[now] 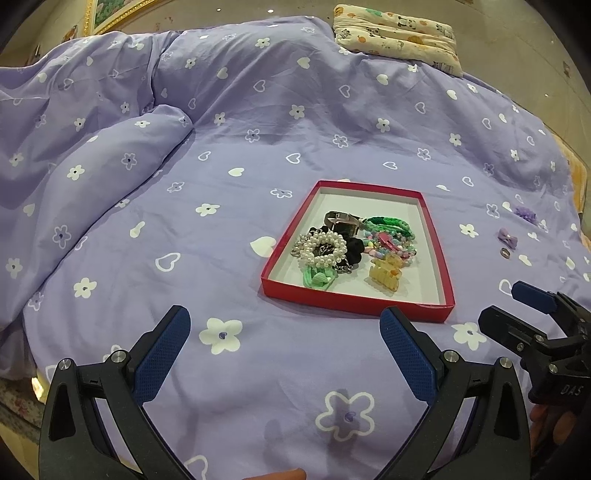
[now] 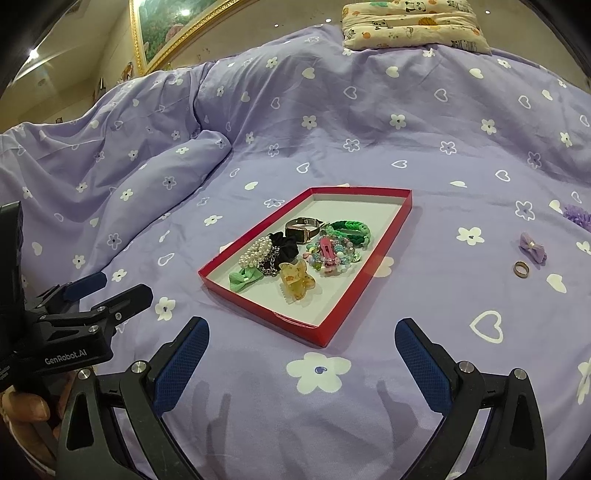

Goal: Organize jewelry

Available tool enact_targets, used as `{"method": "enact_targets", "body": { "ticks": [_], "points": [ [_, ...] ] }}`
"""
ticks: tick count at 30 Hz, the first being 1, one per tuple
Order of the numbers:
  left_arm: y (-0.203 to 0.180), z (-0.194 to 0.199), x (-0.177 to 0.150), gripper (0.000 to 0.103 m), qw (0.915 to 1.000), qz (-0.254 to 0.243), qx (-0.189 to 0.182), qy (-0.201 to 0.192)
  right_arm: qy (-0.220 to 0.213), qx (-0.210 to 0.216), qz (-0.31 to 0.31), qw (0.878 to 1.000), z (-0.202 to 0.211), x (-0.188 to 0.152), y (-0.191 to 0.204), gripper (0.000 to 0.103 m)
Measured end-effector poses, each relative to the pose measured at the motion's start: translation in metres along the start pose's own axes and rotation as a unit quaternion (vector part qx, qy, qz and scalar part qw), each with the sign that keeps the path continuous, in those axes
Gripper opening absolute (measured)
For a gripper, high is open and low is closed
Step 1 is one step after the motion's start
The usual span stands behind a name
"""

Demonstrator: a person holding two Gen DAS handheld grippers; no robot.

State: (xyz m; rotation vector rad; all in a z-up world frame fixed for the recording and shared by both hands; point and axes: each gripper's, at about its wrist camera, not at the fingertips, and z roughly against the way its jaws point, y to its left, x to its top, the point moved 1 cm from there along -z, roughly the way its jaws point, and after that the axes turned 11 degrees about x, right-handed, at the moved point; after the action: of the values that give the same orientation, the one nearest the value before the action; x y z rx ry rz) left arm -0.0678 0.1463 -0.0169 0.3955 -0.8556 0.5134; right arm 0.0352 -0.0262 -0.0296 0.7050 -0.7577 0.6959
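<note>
A shallow red tray [image 1: 354, 303] [image 2: 349, 310] lies on the purple bedspread and holds a pile of jewelry: a pearl bracelet [image 1: 322, 249] [image 2: 256, 252], a yellow claw clip [image 1: 386, 273] [image 2: 296, 282], a green braided band [image 2: 351, 229] and beads. To its right on the cover lie a small ring [image 2: 521, 268] [image 1: 504, 253], a purple bow [image 2: 532, 247] [image 1: 507, 236] and a purple flower piece [image 2: 577, 215] [image 1: 525, 213]. My left gripper [image 1: 284, 325] is open and empty just before the tray. My right gripper [image 2: 301, 334] is open and empty, also near the tray's front corner.
The bedspread [image 1: 258, 122] is bunched into a thick fold [image 1: 122, 162] at the left. A patterned pillow [image 1: 397, 33] [image 2: 413, 24] lies at the far edge. A gold-framed picture [image 2: 173, 26] hangs on the wall behind.
</note>
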Motion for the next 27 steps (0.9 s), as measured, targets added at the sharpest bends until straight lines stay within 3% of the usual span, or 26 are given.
{"method": "enact_targets", "body": {
  "ticks": [27],
  "points": [
    [-0.0025,-0.0018,-0.0019,0.103,0.9999,0.001,-0.015,0.001,0.003,0.002,-0.002,1.0,-0.0014,-0.0039,0.0009,0.102]
  ]
}}
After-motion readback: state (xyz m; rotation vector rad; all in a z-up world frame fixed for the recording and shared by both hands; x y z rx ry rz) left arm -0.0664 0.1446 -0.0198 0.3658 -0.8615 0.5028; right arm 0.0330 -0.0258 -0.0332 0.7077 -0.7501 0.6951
